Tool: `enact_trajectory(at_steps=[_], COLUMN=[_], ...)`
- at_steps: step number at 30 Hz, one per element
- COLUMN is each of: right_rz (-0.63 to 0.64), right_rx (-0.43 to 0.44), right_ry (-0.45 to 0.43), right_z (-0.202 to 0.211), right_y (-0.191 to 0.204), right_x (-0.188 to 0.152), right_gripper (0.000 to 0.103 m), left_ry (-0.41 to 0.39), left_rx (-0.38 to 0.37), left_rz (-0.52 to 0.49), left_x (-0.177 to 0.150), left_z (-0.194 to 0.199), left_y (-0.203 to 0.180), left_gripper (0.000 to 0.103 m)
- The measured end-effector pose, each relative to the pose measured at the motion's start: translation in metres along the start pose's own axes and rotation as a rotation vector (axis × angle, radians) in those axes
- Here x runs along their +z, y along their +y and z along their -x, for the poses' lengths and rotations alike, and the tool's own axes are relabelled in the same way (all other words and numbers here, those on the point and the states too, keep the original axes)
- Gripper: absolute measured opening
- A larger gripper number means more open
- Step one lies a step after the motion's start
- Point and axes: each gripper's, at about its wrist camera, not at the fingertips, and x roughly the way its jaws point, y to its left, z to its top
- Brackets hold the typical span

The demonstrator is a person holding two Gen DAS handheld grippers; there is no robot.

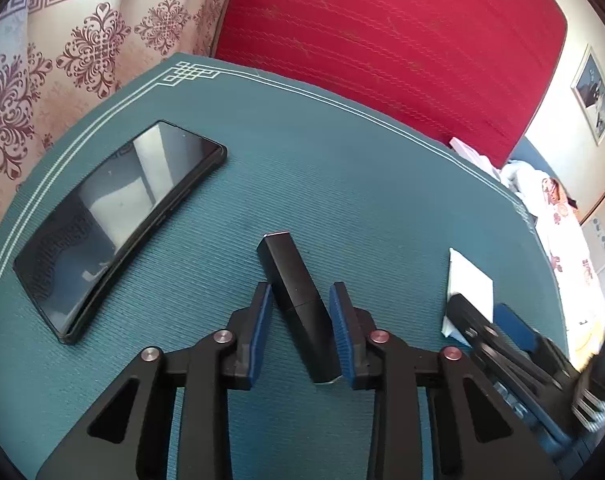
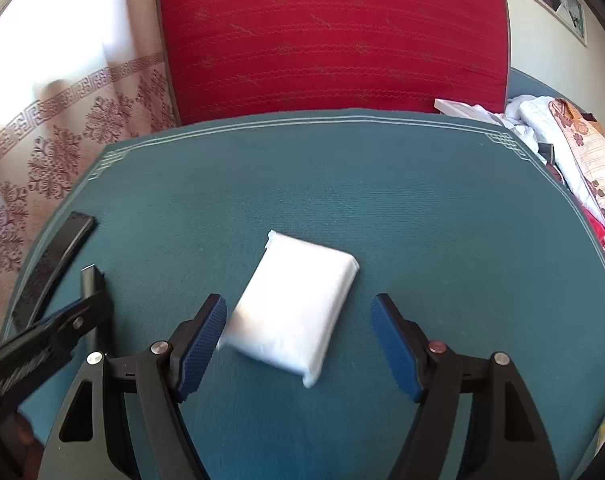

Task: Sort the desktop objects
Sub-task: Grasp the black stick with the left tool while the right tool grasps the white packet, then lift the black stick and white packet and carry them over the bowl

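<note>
A slim black stick (image 1: 298, 300) lies slantwise on the teal mat (image 1: 302, 160), and my left gripper (image 1: 302, 288) is shut on it, blue pads pressing both of its sides. A black phone (image 1: 118, 232) lies flat, screen up, to the left. In the right wrist view a white tissue packet (image 2: 294, 304) sits between the spread fingers of my right gripper (image 2: 298, 300), which is open. Its left pad (image 2: 202, 344) is right at the packet's blurred corner; the right pad stands clear. The left wrist view shows the right gripper (image 1: 488, 312) over that packet (image 1: 470, 276).
A red chair back (image 2: 330, 40) rises behind the mat's far edge. A patterned curtain (image 1: 62, 52) hangs on the left. Crumpled cloth (image 2: 574, 160) is piled off the mat's right side. The phone's end (image 2: 54, 256) and the left gripper's finger (image 2: 78, 320) show at the left of the right wrist view.
</note>
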Motion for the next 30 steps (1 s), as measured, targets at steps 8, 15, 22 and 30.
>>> enact_trajectory(at_steps=[8, 15, 22, 30], right_rz=[0.042, 0.051, 0.01, -0.044], right_rx=[-0.049, -0.046, -0.013, 0.032], right_ry=[0.017, 0.019, 0.008, -0.051], right_z=[-0.009, 0.003, 0.033, 0.078], right_y=[0.007, 0.002, -0.012, -0.028], right_x=[0.002, -0.008, -0.03, -0.047], right_gripper=[0.07, 0.057, 0.056, 0.056], left_ry=[0.011, -0.017, 0.014, 0.023], left_rx=[-0.063, -0.108, -0.125, -0.169], left_rz=[0.006, -0.041, -0.026, -0.04], left_x=[-0.002, -0.004, -0.004, -0.004], left_z=[0.001, 0.01, 0.007, 0.007], left_y=[-0.005, -0.018, -0.013, -0.012], left_gripper=[0.025, 0.02, 0.02, 0.014])
